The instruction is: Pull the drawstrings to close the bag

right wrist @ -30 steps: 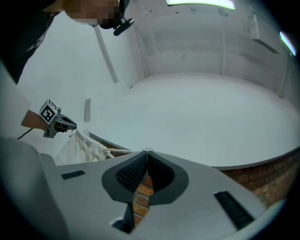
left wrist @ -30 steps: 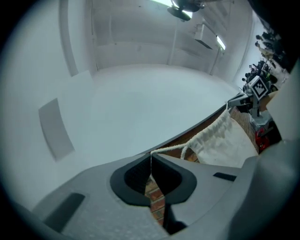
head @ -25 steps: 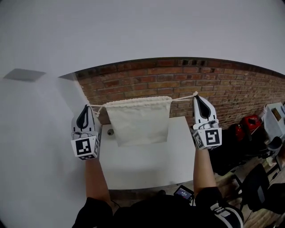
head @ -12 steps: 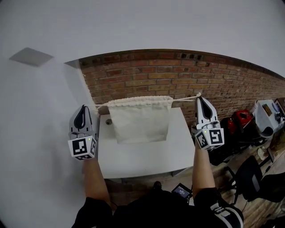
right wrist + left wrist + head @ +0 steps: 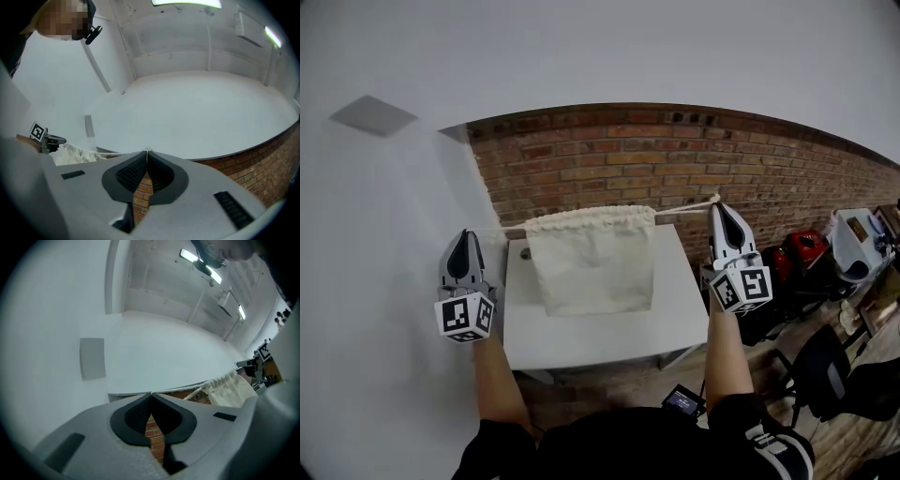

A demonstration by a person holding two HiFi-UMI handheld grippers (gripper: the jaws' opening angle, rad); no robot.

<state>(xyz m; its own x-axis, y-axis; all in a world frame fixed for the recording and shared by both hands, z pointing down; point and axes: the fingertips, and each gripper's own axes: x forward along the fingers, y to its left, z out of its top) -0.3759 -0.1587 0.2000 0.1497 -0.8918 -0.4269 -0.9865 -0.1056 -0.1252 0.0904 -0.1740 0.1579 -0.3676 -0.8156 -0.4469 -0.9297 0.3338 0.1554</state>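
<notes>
The left gripper [image 5: 465, 234] is sitting at the bag's 9 o'clock in the head view, well apart from it, with its tips pointing toward 12 o'clock. Its jaws are pressing together at the tips and pinching the end of the left drawstring [image 5: 499, 228]. That drawstring is running taut toward 3 o'clock into the bag's gathered mouth.

The cream cloth bag [image 5: 592, 262] is hanging in the middle, in front of the brick wall [image 5: 675, 159] and over the white tabletop [image 5: 600, 337]. Its top hem is puckering along the cords. Its lower edge may be touching the tabletop, but from this steep angle that is hard to tell.

The right drawstring [image 5: 684, 208] is leaving the mouth toward 3 o'clock, rising slightly. It is ending at the right gripper [image 5: 715, 202], which is sitting near the bag's 3 o'clock with its tips toward 12 o'clock. Those jaws are likewise closing tip to tip on the cord, with a small frayed end showing just above them.
</notes>
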